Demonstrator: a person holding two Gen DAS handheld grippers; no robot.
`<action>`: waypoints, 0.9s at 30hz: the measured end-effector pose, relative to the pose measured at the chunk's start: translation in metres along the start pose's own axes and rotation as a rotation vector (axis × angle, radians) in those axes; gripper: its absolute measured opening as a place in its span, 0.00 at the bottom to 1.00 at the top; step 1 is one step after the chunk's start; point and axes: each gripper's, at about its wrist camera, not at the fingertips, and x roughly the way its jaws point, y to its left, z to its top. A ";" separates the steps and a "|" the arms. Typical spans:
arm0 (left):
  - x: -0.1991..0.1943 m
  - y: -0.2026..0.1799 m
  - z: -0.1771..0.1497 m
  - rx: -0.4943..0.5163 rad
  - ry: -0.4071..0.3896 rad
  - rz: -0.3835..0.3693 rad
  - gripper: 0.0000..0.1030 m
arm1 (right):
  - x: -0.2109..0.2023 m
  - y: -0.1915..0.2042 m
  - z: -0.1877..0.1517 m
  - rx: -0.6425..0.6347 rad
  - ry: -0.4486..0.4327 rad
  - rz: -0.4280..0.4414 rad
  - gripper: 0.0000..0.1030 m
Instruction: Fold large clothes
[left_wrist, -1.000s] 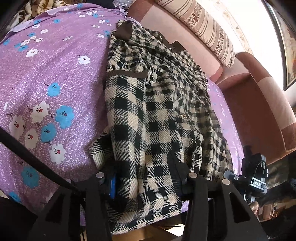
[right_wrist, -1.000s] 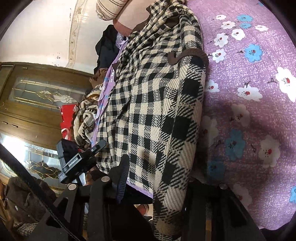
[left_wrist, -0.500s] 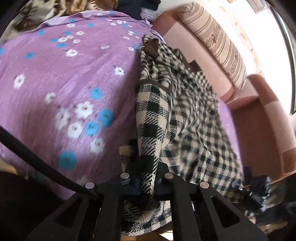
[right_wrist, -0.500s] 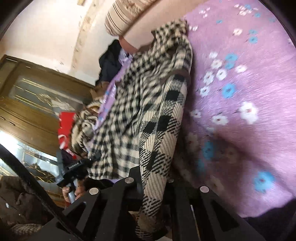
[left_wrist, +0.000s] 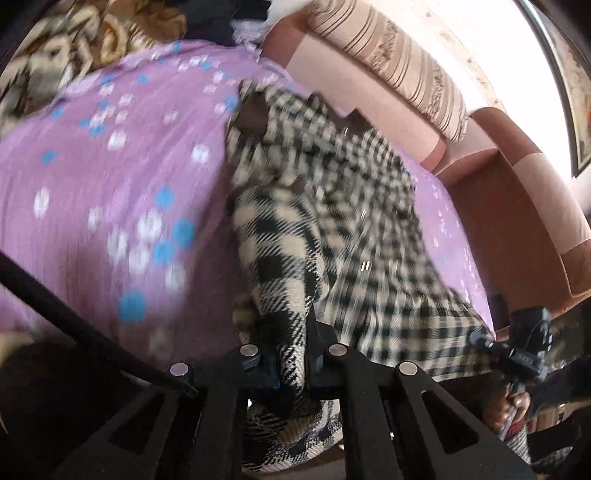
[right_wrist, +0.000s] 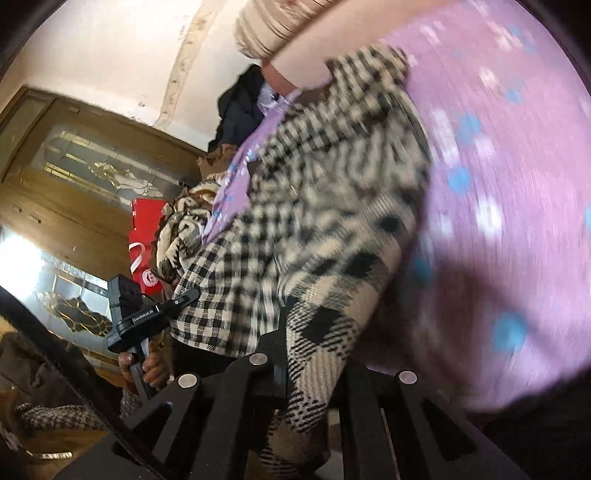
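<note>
From the left wrist, the left tool (left_wrist: 291, 360) is clamped on the near hem of a black-and-cream checked woven coat (left_wrist: 332, 206), which lies along a purple flowered bedspread (left_wrist: 110, 192) beside a pink sofa back (left_wrist: 369, 110). The cloth looks thick, soft and fairly heavy; it should sag between holds.

From the right wrist, the right tool (right_wrist: 306, 373) is pinched on the hem's other corner, with the coat (right_wrist: 332, 206) trailing away. Hem corners seem sound places to grip.
</note>
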 end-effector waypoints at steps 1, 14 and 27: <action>0.001 0.000 0.012 0.001 -0.009 0.002 0.07 | -0.003 0.004 0.012 -0.019 -0.014 -0.009 0.05; 0.106 -0.025 0.202 -0.003 -0.129 0.123 0.07 | 0.058 -0.009 0.234 -0.029 -0.201 -0.241 0.06; 0.201 0.001 0.274 -0.140 -0.101 0.083 0.19 | 0.119 -0.105 0.311 0.163 -0.190 -0.265 0.09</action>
